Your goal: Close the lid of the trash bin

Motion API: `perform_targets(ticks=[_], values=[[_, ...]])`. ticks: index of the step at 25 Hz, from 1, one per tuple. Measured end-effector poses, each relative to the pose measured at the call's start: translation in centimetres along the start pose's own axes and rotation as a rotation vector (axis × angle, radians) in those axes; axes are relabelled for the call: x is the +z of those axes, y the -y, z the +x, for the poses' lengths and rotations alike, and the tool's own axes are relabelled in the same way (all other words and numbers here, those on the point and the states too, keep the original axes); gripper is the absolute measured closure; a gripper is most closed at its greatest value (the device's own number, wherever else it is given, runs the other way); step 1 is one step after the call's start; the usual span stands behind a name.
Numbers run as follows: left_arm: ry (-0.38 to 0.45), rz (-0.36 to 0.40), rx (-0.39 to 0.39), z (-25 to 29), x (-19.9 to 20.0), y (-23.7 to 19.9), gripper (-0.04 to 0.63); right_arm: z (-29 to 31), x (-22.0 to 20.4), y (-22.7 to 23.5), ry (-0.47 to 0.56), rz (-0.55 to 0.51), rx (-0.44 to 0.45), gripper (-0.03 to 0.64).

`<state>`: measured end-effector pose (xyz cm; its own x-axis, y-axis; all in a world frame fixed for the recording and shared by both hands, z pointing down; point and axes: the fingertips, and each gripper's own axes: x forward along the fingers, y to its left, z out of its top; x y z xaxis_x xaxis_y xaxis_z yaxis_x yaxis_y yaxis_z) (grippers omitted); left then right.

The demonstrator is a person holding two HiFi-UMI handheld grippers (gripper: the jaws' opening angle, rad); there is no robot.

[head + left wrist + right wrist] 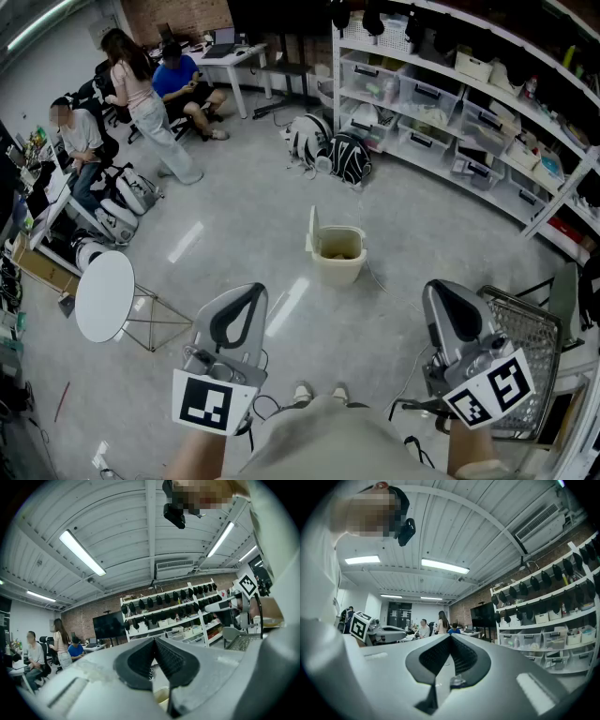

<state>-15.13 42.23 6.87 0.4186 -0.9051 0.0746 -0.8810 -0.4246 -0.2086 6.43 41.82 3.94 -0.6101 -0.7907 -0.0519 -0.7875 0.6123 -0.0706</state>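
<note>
Down at the near edge, a pair of pale shoes peeks out below the person's body, and both tools are up in front. Left gripper sits low and left with its marker cube facing the head camera. Its own view shows the ribbed pads drawn together, tips meeting, nothing between them. Right gripper mirrors it on the right, marker cube tilted. Its pads are likewise closed tip to tip and hold nothing. Both tools hover above the grey floor, well apart from each other.

Just left of the left gripper stands a round white table on thin metal legs. Just right of the right gripper sits a wire cart.

Moving out now, and straight ahead between the two tools, well short of the shelving, is the cream trash bin. It stands on the floor, well apart from both grippers. Its lid stands upright on the bin's left side, so the mouth is open, with something tan inside.

Beyond it, black-and-white bags lie on the floor at the foot of the shelves, which curve along the far right, stacked with storage boxes. Far left, people gather by a desk, one standing, others seated.
</note>
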Motion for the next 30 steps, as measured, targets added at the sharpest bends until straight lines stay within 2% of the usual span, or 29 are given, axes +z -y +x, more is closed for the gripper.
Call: perform_targets(ticks=[6, 19, 25, 30], values=[[-0.010, -0.002, 0.005, 1.7, -0.2, 1.4, 0.592, -0.2, -0.8, 1.8, -0.017, -0.033, 0.019, 0.614], [-0.026, -0.003, 0.016, 5.2, -0.5, 3.9, 0.592, -0.6, -2.6, 6.3, -0.038, -0.003, 0.024, 0.614], [-0.025, 0.006, 0.007, 7.9, -1.3, 3.0, 0.592, 1.8, -4.6, 7.7, -0.072, -0.006, 0.029, 0.614], [-0.037, 0.002, -0.003, 11.1, -2.7, 0.6, 0.592, 5.4, -5.8, 9.1, -0.066, 0.003, 0.012, 0.614]])
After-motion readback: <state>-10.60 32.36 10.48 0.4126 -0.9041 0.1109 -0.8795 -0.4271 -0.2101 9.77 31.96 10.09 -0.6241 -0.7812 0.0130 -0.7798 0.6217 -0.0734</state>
